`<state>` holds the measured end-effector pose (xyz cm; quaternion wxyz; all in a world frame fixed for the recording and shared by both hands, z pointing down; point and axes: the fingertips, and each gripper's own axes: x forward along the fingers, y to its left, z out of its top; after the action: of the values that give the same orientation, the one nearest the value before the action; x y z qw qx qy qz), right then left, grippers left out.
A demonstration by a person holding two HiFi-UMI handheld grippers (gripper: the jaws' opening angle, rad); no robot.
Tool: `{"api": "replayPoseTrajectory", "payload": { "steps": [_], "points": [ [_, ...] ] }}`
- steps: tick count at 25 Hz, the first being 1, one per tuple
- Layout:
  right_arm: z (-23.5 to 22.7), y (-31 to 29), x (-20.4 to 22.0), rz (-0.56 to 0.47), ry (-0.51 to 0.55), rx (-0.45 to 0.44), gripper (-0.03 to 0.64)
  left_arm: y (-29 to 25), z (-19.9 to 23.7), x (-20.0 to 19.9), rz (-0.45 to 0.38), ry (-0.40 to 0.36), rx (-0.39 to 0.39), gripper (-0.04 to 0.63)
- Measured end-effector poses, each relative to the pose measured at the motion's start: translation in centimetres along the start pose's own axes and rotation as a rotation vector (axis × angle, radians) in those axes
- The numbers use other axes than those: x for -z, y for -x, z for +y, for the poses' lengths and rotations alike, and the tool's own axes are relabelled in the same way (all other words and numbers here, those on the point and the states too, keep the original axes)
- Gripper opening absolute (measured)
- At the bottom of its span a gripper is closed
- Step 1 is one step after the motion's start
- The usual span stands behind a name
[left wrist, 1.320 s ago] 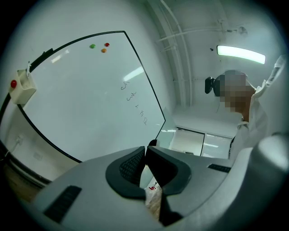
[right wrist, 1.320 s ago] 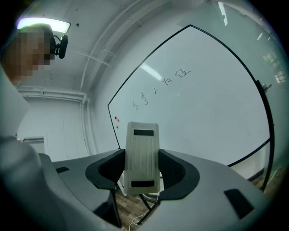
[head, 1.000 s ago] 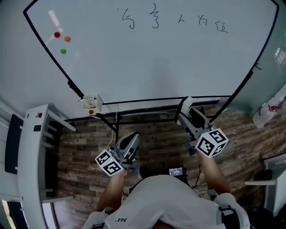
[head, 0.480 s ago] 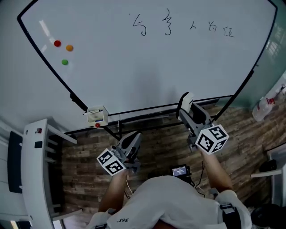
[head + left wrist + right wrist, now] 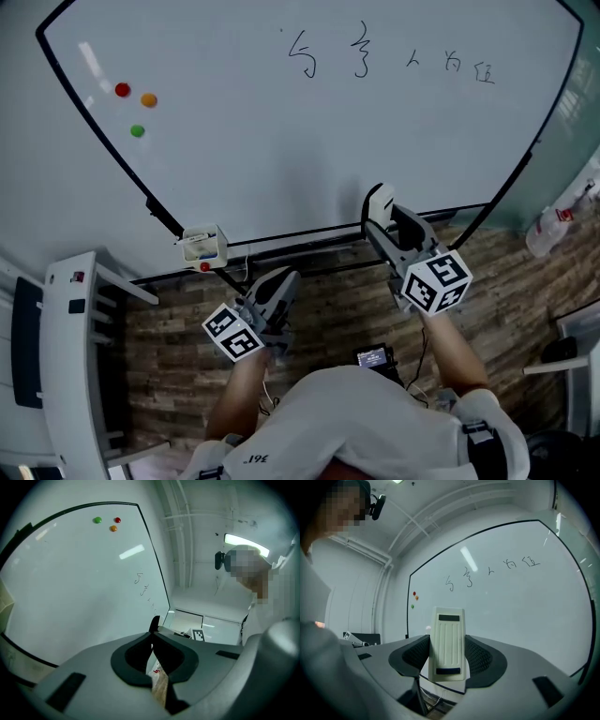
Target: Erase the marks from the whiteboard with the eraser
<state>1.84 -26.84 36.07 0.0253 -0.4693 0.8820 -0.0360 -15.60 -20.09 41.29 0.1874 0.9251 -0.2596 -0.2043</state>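
Note:
A large whiteboard fills the upper head view, with several black marks written in a row near its top right. My right gripper is shut on a cream-white eraser, which stands upright between the jaws, below the board's lower edge and far from the marks. My left gripper hangs lower at the left, jaws closed together with nothing held. In the left gripper view the whiteboard is seen at a slant.
Red, orange and green magnets sit at the board's upper left. A small marker box hangs on the lower frame. A white rack stands at the left, a plastic bag at the right, wooden floor below.
The right gripper with the eraser has risen slightly toward the board's bottom edge. The left gripper has barely moved. The view has shifted a little.

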Motion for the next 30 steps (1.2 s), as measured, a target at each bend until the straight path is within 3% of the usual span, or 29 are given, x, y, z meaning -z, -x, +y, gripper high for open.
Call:
{"api": "replayPoseTrajectory", "payload": {
  "steps": [30],
  "points": [
    [-1.0,-7.6,-8.9,-0.045,0.228,-0.053,0.252,-5.3,1.5,-5.6,-0.068,-0.149,-0.064,0.008]
  ]
}}
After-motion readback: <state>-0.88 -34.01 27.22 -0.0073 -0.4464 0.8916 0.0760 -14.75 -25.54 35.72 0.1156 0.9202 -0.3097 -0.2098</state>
